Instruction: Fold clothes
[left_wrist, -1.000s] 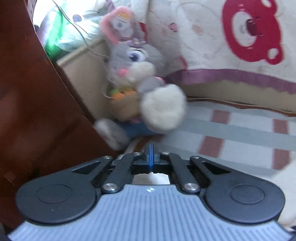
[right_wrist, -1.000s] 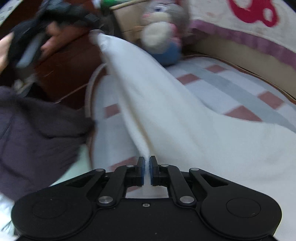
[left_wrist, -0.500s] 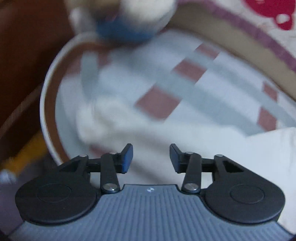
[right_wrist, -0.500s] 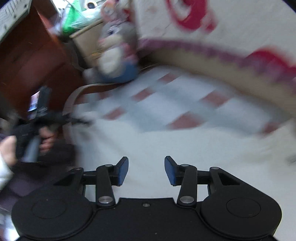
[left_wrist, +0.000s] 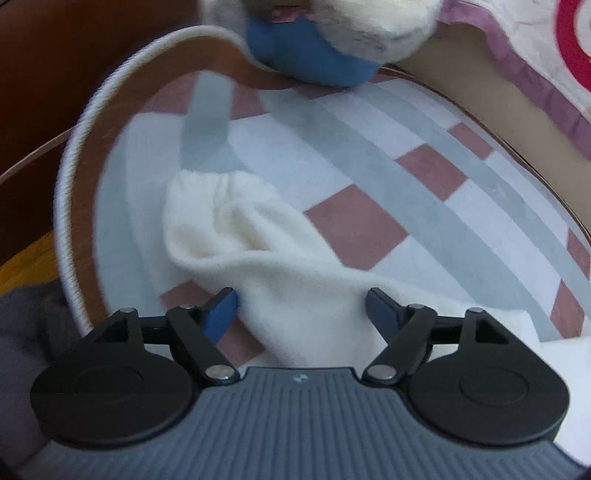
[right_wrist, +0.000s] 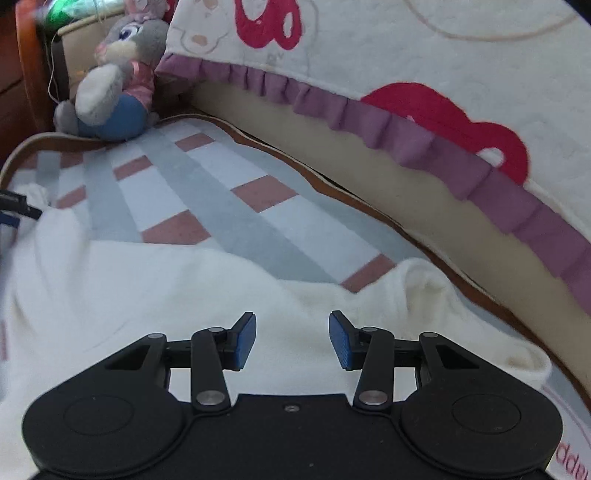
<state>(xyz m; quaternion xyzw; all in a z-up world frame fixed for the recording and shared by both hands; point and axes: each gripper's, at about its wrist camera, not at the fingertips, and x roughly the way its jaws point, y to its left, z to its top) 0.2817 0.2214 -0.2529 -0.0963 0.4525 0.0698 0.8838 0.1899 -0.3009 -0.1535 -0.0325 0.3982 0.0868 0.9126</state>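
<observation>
Since the earlier frames, both grippers, left gripper (left_wrist: 301, 308) opening, right gripper (right_wrist: 292, 339) apart, have released the white garment (left_wrist: 258, 254) onto the checked mat (left_wrist: 424, 206); soft, light fleece, best pinched at cuff or hem.

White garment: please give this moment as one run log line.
white garment: lying on checked mat | left gripper: opening, cloth between | right gripper: open

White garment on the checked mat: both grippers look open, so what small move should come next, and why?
Probably smooth it flat. The white garment lies rumpled on the checked mat; the left gripper is opening over a bunched end, and the right gripper holds nothing.
</observation>
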